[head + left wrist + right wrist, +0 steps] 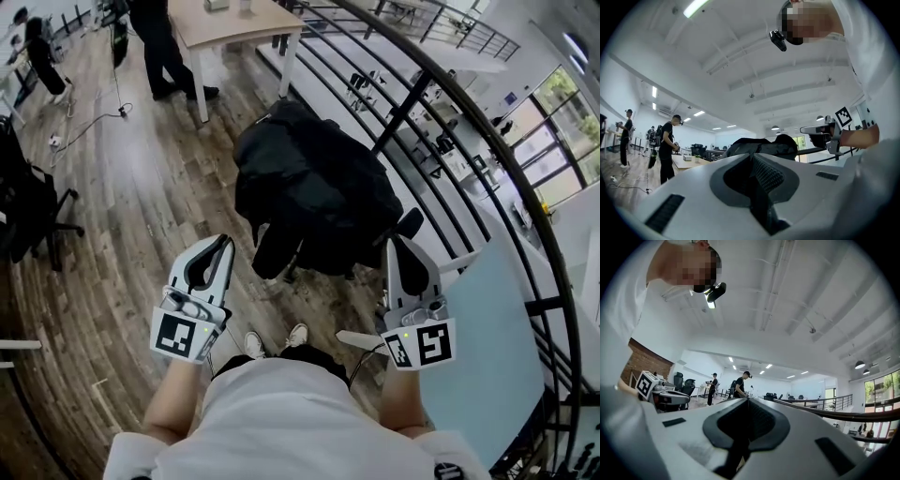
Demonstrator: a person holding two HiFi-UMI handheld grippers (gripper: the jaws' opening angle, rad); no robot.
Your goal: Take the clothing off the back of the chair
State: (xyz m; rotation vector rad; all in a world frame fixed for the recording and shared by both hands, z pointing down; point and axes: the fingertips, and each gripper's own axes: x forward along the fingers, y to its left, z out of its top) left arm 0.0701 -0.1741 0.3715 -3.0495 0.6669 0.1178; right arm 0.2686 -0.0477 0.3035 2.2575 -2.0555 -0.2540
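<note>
Black jacket (314, 183): draped over the chair (410, 223), ahead of both tongs, apart from them and roughly between their lines.
Left tongs (226, 242): closed together, empty, touching nothing.
Right tongs (393, 242): likewise closed and empty.
Chair: we see little of it under the cloth.
Room: wooden floor (141, 206); curved railing (412, 98) just behind the chair; a bench (234, 23) and a standing person (159, 47) beyond.
</note>
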